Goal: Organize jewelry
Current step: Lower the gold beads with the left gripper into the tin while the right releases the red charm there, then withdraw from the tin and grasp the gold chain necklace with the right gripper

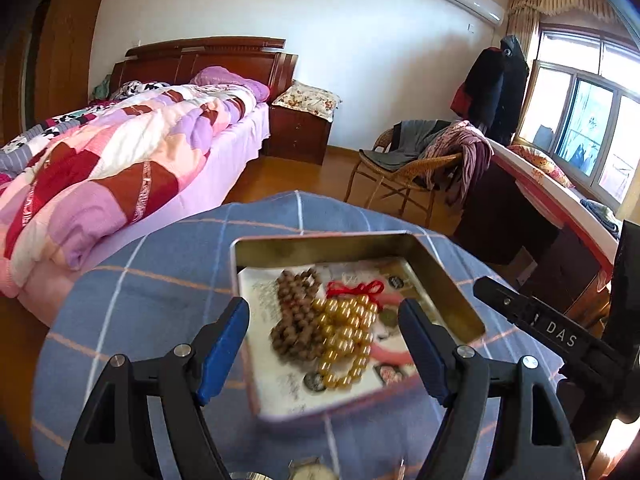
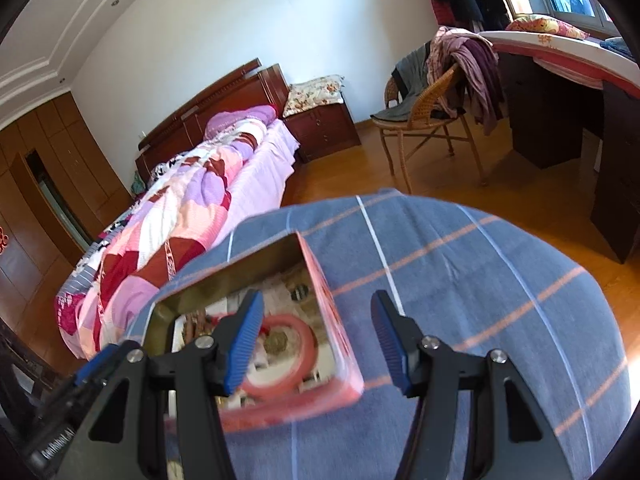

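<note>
Hovering over the tin (image 1: 440,272), both claws, left claw (image 1: 324,344) and right claw (image 2: 318,344), are spread empty; beads (image 1: 344,336) were gathered inside, tidy.

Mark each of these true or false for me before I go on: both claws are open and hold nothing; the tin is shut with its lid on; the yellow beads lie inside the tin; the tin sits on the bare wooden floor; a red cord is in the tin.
1. Both claws are open and empty. True: the left claw and the right claw grip nothing.
2. The tin is shut with its lid on. False: the tin is open.
3. The yellow beads lie inside the tin. True.
4. The tin sits on the bare floor. False: it rests on a blue checked cloth.
5. A red cord is in the tin. True.
</note>
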The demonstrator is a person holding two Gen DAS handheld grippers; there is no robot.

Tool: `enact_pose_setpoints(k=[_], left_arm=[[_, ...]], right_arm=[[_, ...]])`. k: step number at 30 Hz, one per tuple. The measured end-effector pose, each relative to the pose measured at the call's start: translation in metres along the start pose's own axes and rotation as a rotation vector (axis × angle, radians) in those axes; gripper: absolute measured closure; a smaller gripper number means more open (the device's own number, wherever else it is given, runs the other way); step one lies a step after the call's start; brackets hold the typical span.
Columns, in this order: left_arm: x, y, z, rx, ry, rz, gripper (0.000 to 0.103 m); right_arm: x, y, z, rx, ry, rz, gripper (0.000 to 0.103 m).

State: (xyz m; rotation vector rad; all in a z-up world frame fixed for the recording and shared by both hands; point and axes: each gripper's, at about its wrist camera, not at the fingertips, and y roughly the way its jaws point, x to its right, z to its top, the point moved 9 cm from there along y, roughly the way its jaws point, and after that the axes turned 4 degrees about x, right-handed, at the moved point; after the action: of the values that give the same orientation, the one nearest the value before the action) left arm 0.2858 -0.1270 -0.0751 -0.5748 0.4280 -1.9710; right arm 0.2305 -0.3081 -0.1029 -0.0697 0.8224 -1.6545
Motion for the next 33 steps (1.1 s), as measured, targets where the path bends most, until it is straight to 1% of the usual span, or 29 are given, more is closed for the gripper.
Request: enact_pose_setpoints(k=[4, 6, 12, 16, 21, 25, 28, 31, 33], left_arm=[[-0.009, -0.015, -0.015, -0.016, 0.018, 0.036, 0.026], [-0.016, -0.023, -0.022, -0.022, 0.010, 0.054, 0.026], [-0.032, -0.045, -0.038, -0.037, -0.045, 0.056, 0.026], [-0.040, -0.059, -0.046, -0.034, -0.043, 0.069, 0.026], [-0.052, -0.074, -0.059, -0.038, -0.033, 0.095, 0.026], [-0.061, -0.083, -0.073, -0.055, -0.039, 0.092, 0.026], [-0.066, -0.092, -0.084, -0.059, -0.016, 0.096, 0.026], [-0.072, -0.097, -0.090, -0.057, -0.001, 0.117, 0.026], [-0.074, -0.098, -0.092, -0.063, -0.008, 0.110, 0.026]], right_arm=[[0.004, -0.015, -0.015, -0.017, 0.002, -0.006, 0.043], [0.005, -0.020, -0.022, -0.025, 0.008, -0.005, 0.043], [0.003, -0.030, -0.049, -0.069, 0.002, 0.002, 0.043], [-0.002, -0.036, -0.065, -0.093, -0.016, 0.006, 0.043], [-0.007, -0.044, -0.073, -0.102, -0.039, 0.014, 0.043], [-0.012, -0.049, -0.082, -0.110, -0.068, 0.019, 0.043], [-0.013, -0.053, -0.088, -0.114, -0.084, 0.020, 0.043], [-0.014, -0.056, -0.091, -0.118, -0.091, 0.020, 0.043], [-0.013, -0.056, -0.092, -0.123, -0.087, 0.020, 0.043]])
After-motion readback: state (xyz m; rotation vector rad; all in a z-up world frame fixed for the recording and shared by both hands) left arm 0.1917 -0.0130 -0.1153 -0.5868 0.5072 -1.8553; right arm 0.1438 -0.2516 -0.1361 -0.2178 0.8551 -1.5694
